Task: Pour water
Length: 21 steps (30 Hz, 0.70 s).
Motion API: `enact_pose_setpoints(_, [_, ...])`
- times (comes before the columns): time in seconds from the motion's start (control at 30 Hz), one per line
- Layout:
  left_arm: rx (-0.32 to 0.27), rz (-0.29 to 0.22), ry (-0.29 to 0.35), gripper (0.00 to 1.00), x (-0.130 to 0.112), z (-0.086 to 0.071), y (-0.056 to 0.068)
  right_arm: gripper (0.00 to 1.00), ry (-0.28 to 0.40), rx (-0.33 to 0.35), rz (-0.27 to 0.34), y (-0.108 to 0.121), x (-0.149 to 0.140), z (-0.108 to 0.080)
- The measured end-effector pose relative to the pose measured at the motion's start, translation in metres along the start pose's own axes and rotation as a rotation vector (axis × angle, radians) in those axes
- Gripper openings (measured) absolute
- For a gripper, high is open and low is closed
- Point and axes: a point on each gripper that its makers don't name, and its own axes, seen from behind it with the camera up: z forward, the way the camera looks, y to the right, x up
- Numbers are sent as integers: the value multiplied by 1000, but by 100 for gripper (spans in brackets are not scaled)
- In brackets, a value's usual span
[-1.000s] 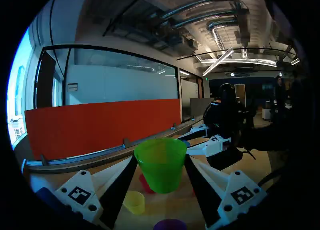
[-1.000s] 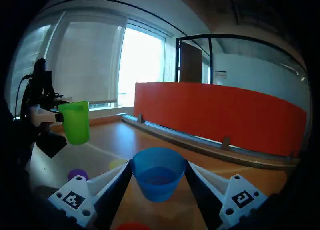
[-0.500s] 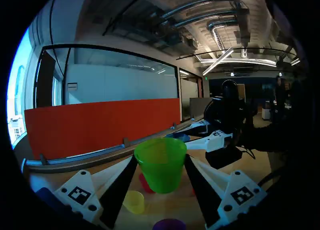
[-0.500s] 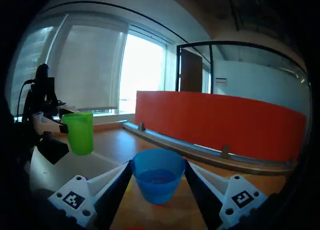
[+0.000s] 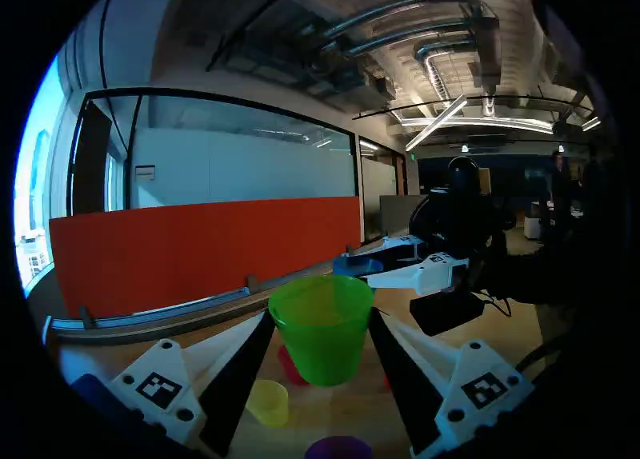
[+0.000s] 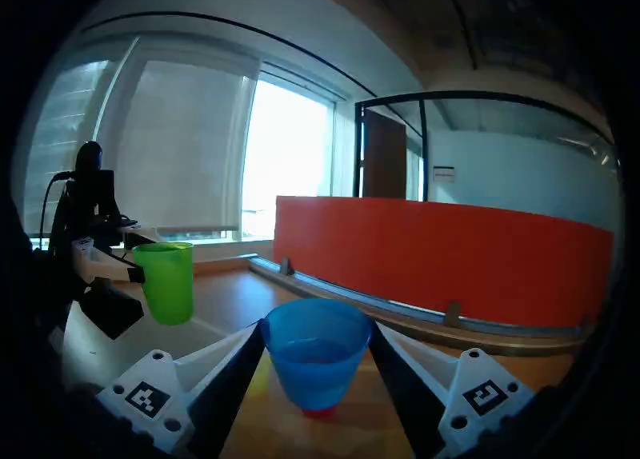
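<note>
Blue cup (image 6: pixel 316 359), water inside: clenched by right gripper (image 6: pixel 316 331), held above table (image 6: pixel 228 299). Green cup (image 5: pixel 320 339): clenched by left gripper (image 5: pixel 320 315), above table. Likely light thin plastic, squeezable; hold mid-wall, below rim.

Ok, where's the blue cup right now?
Bottom centre of the right gripper view: the blue cup is clamped in the right gripper, above the table, with the green cup off to its left.

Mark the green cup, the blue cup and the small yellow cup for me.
green cup (image 5: pixel 322 339): left gripper view, front wall below the rim.
blue cup (image 6: pixel 316 373): right gripper view, front wall below the rim.
yellow cup (image 5: pixel 270 407): left gripper view, side wall.
</note>
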Motion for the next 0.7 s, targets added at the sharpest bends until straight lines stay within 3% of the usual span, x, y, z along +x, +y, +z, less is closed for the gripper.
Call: enact_pose_setpoints(0.7, [6,-4,4,85,1,-2,-2,92,52,15,6,-2,17,-2])
